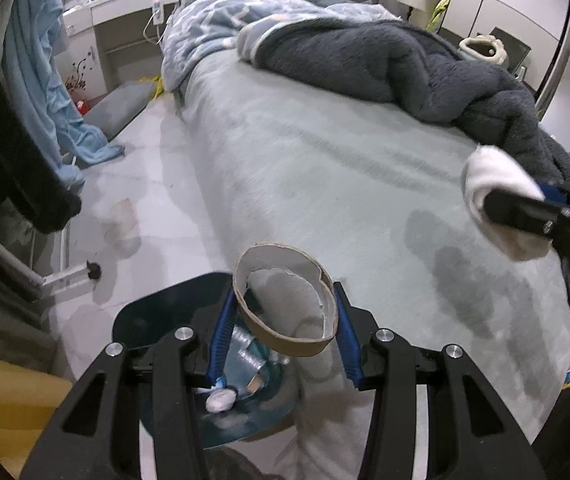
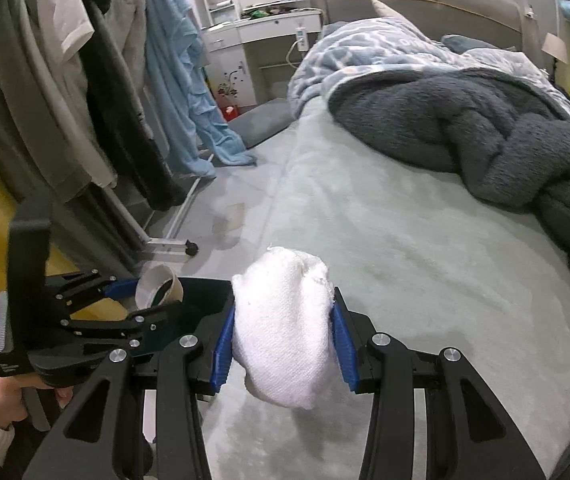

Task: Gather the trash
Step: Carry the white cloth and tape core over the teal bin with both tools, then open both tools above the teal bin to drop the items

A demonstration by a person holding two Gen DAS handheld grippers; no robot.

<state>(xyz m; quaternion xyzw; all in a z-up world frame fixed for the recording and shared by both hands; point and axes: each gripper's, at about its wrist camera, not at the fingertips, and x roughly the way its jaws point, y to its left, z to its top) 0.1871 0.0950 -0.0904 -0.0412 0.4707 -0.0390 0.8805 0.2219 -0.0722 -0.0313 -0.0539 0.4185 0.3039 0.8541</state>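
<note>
While I lean over the bed, my left hand-held gripper is clamped on a cardboard tube, with a dark bin holding trash just below it. To its right, my right hand-held gripper squeezes a white wad of tissue above the bed's edge.
</note>
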